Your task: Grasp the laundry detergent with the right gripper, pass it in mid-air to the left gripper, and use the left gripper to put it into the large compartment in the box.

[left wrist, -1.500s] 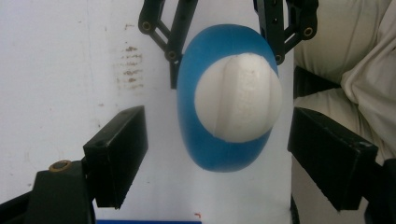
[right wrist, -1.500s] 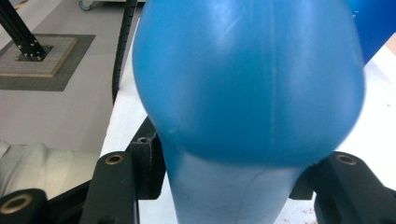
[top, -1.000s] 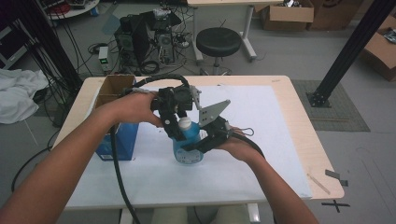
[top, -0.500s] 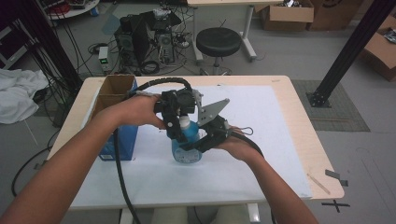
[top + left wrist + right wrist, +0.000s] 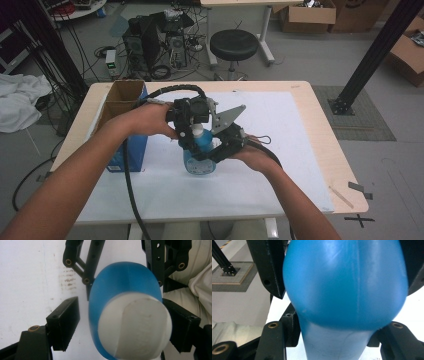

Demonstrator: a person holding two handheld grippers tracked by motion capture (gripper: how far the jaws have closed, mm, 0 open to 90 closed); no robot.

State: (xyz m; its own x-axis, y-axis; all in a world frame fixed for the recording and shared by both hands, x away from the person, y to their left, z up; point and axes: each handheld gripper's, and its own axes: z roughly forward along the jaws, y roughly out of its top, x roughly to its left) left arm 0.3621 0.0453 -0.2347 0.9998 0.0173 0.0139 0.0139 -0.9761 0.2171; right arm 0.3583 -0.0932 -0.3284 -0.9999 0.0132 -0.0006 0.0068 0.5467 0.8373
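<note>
Blue bottle (image 5: pixel 199 160) stands upright mid-worktop (image 5: pixel 300 125), right tongs (image 5: pixel 212 152) clamped on its body, left tongs (image 5: pixel 192 137) apart around its white cap (image 5: pixel 135 327); smooth plastic, judged light and slippery, best gripped at the waist.

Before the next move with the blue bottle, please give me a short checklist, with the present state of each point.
1. Blue bottle stands upright on the white mat: ok.
2. Right hand-held gripper grips the bottle body: ok, both jaws are against it.
3. Left hand-held gripper closed on the white cap: not ok, a gap shows at one jaw.
4. Left hand-held gripper centred over the cap: not ok, the cap sits toward one jaw.
5. Cap tight or loose: cannot tell.
6. Cardboard box stands apart from the bottle: ok.
</note>
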